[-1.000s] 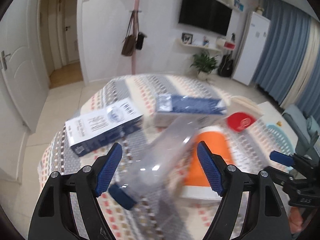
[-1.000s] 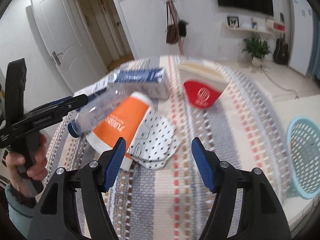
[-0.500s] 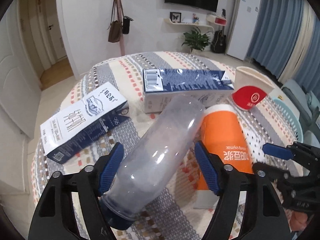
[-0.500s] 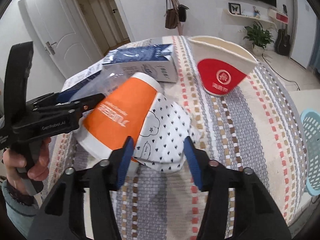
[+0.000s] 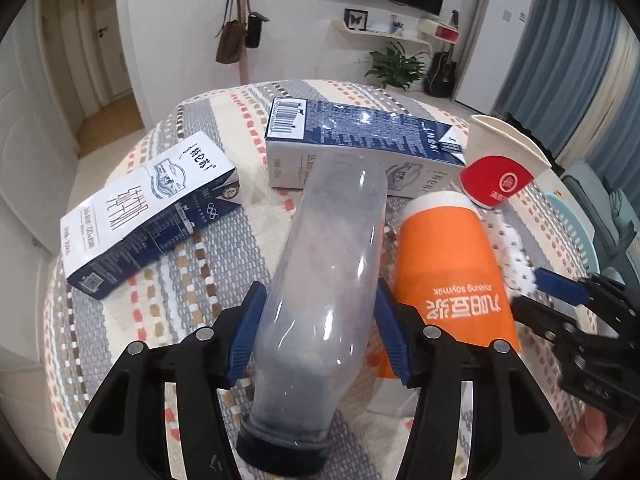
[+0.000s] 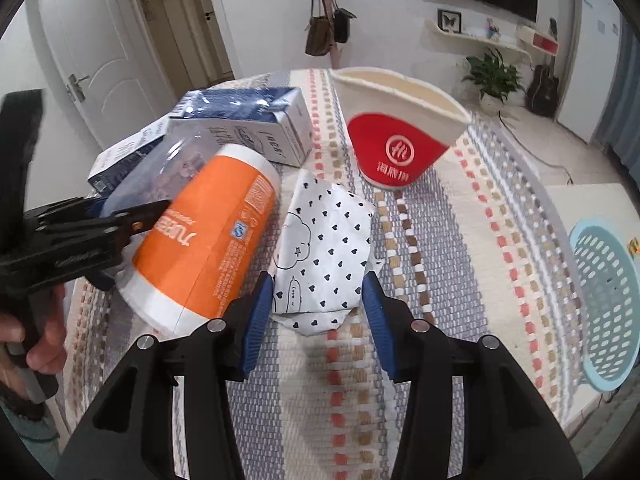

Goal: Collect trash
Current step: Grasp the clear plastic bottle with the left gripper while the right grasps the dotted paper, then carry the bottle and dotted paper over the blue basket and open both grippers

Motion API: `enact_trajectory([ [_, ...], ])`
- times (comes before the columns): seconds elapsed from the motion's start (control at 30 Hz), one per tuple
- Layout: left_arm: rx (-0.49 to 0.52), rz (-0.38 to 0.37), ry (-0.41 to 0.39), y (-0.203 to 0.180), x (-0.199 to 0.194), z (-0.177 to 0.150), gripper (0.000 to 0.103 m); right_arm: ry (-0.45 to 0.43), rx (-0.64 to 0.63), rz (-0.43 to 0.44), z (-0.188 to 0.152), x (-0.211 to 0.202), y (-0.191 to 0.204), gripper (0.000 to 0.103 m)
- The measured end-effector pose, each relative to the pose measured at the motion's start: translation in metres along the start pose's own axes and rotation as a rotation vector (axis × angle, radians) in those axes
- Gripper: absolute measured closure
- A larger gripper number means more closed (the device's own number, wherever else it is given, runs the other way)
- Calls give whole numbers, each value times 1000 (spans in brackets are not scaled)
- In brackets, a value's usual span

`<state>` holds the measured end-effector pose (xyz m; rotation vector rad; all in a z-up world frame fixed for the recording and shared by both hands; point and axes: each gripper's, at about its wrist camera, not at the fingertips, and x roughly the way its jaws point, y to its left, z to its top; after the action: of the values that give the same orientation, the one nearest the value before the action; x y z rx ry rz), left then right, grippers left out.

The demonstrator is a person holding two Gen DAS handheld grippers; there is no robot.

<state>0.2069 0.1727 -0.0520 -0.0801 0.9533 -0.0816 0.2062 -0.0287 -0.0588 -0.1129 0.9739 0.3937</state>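
Because the clear plastic bottle with a dark blue cap [image 5: 320,300] is smooth and round, the likeliest failure is that it squirts out of the left gripper [image 5: 320,334] once lifted; the blue pads [image 5: 246,336] press its sides only at mid-body, and the capped end hangs low toward the camera. A thin-walled bottle may also buckle under the squeeze and loosen the hold. A second risk sits just beside it: the orange paper cup with white rims [image 5: 452,280] lies on its side near the bottle and could roll across the striped woven tablecloth [image 6: 460,240] if bumped. The white crumpled paper printed with small black hearts [image 6: 324,256] is soft and flat, so the right gripper [image 6: 318,312] may pinch only a corner and lose it on the way to the pale blue perforated basket [image 6: 608,304], which stands well apart at the right, beyond the table's edge.

Left jaws are partly closed and clamped on the bottle, both pads touching its wall. Right jaws stand narrowly apart around the near end of the heart-printed paper, pads at its edges; whether they already grip it cannot be told. Two navy-and-white milk cartons [image 5: 152,216] [image 5: 360,152] and a red-and-cream paper bowl [image 6: 400,128] lie on the table untouched.
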Motion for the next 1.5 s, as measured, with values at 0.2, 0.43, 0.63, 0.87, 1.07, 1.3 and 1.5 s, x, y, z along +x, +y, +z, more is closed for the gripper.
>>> enact_trajectory([
  [0.2, -34, 10, -19, 1, 4, 0, 56, -35, 20, 7, -2, -18, -12, 44],
  [0.43, -104, -16, -49, 13, -6, -17, 56, -13, 44, 35, 11, 0, -4, 41],
  [0.63, -140, -32, -56, 28, -13, -23, 56, 45, 45, -40, 18, 33, 6, 37],
  [0.87, -160, -24, -73, 33, -18, -28, 56, 10, -35, -123, 13, 34, 19, 50],
  [1.07, -189, -28, -129, 32, -37, -33, 56, -4, -31, -47, 5, 16, 10, 82],
  [1.3, -163, -40, -216, 17, -71, -28, 56, -50, 29, 29, 2, -13, -9, 95],
  [1.5, -125, -67, -285, -5, -99, -21, 56, -128, 62, 54, 3, -51, -22, 95],
])
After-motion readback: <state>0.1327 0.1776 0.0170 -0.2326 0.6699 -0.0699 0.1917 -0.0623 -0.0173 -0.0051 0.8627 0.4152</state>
